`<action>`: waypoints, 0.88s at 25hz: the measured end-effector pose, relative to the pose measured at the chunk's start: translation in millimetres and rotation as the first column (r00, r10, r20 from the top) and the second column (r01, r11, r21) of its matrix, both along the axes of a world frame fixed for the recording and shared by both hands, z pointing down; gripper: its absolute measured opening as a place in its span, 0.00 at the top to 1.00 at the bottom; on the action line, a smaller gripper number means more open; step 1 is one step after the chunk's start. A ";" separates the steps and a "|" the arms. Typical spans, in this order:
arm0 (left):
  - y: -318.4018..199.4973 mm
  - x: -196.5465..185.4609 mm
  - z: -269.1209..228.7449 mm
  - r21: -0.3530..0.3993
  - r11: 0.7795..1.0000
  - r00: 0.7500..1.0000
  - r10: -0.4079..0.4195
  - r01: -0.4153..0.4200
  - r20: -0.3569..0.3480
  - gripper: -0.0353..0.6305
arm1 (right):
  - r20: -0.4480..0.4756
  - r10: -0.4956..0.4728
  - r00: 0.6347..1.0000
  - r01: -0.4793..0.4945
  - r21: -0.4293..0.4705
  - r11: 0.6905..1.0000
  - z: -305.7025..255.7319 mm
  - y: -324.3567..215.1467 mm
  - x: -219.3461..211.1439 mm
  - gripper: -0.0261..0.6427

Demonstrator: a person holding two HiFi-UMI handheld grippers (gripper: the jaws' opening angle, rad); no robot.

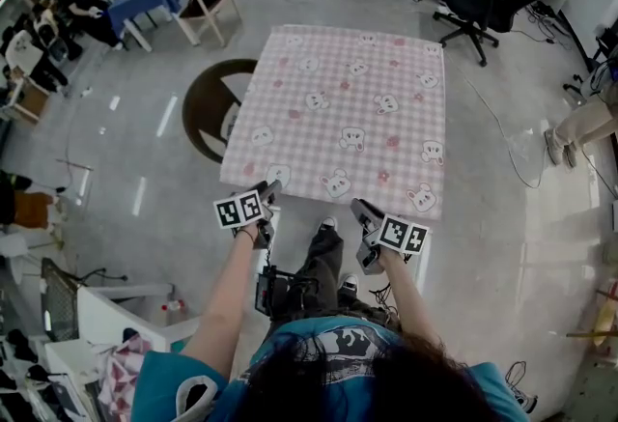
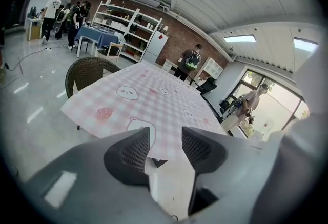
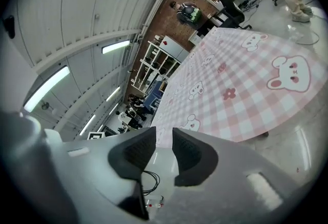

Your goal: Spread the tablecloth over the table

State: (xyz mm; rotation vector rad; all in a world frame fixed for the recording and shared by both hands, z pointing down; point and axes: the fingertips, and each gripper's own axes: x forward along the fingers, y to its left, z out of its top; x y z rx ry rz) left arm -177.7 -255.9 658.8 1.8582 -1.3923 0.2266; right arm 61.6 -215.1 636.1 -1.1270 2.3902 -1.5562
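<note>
Tablecloth (image 1: 348,116) lies spread; left tool (image 1: 265,201) and right tool (image 1: 361,213), jaws apart and empty beside its near edge, could snag it askew.

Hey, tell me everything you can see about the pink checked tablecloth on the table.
The pink-and-white checked fabric tablecloth is printed with cartoon animal faces, strawberries and flowers. It lies spread flat, hiding the table top, edges overhanging. A brown wicker chair stands at its left edge. The left hand-held gripper and right hand-held gripper hang open near its front edge, not gripping it.
</note>
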 end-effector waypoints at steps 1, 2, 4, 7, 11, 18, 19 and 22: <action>2.0 4.3 -5.4 0.011 1.000 1.000 0.005 -0.005 -0.001 0.63 | -0.003 -0.006 1.000 0.006 0.018 1.000 -6.8 0.4 1.5 0.81; 4.2 9.4 -11.4 0.023 1.000 1.000 0.014 -0.014 -0.002 0.63 | -0.007 -0.013 1.000 0.014 0.036 0.999 -13.5 1.2 2.5 0.81; 7.9 20.1 -25.6 0.055 0.998 0.999 0.039 -0.039 0.000 0.63 | -0.023 -0.031 0.999 0.032 0.076 0.997 -26.1 3.4 2.7 0.81; 9.8 33.9 -55.6 0.133 0.988 0.997 0.077 -0.079 0.020 0.64 | -0.060 -0.057 0.997 0.065 0.143 0.988 -43.2 5.7 1.4 0.82; 13.9 54.1 -95.7 0.228 0.966 0.992 0.126 -0.125 0.009 0.65 | -0.094 -0.083 0.992 0.100 0.200 0.975 -64.4 7.1 -0.7 0.82; 42.6 58.3 -136.4 0.328 0.926 0.980 0.201 -0.187 -0.009 0.68 | -0.136 -0.113 0.984 0.147 0.280 0.949 -92.8 21.0 -17.3 0.82; 47.2 59.4 -140.5 0.338 0.919 0.977 0.215 -0.202 -0.001 0.68 | -0.145 -0.112 0.983 0.150 0.289 0.946 -96.3 23.2 -18.0 0.82; 58.6 65.7 -152.8 0.366 0.893 0.963 0.266 -0.261 0.037 0.68 | -0.161 -0.105 0.981 0.152 0.318 0.936 -108.8 28.7 -20.6 0.82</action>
